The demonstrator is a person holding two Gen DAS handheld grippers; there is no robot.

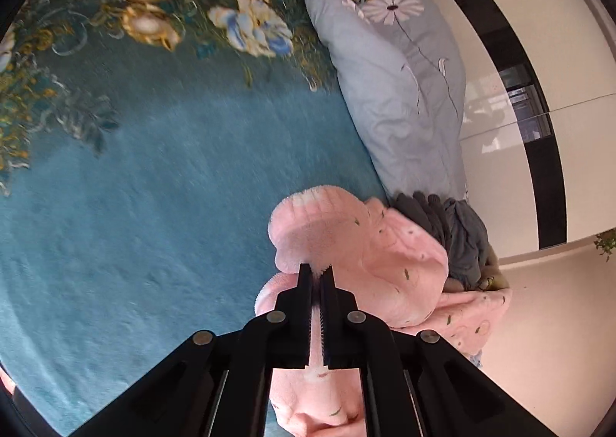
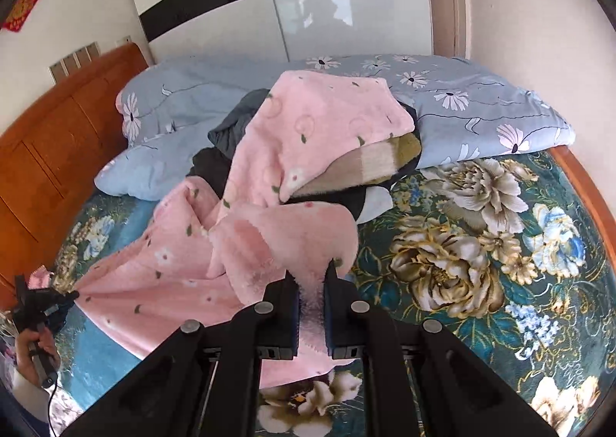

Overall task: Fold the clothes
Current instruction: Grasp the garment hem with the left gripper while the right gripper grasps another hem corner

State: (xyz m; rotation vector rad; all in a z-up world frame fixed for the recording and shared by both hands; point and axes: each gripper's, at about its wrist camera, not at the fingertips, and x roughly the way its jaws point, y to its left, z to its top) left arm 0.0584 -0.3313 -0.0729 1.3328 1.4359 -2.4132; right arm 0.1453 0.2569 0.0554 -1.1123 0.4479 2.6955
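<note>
Pink fleece garment [image 2: 300,136], half lifted off bed [image 2: 481,244], trailing from clothes pile [image 2: 231,140]. Left gripper [image 1: 317,267] and right gripper [image 2: 312,275]: jaws pinching fleece edges. Soft, light, floppy; likely best gripped at hems or corners.

Home bedroom: bed [image 2: 481,244], wardrobe [image 2: 308,5].

Most of the dark grey garments [image 2: 227,129] is covered by the pink fleece garment printed with small flowers [image 2: 319,121], and the tan and olive knitted piece [image 2: 385,159] is only partly exposed beneath it. The blue floral plush bedspread [image 1: 115,186] is smeared by motion blur in the left wrist view. The person's hand [image 2: 36,348] is cut off at the picture's edge.
</note>
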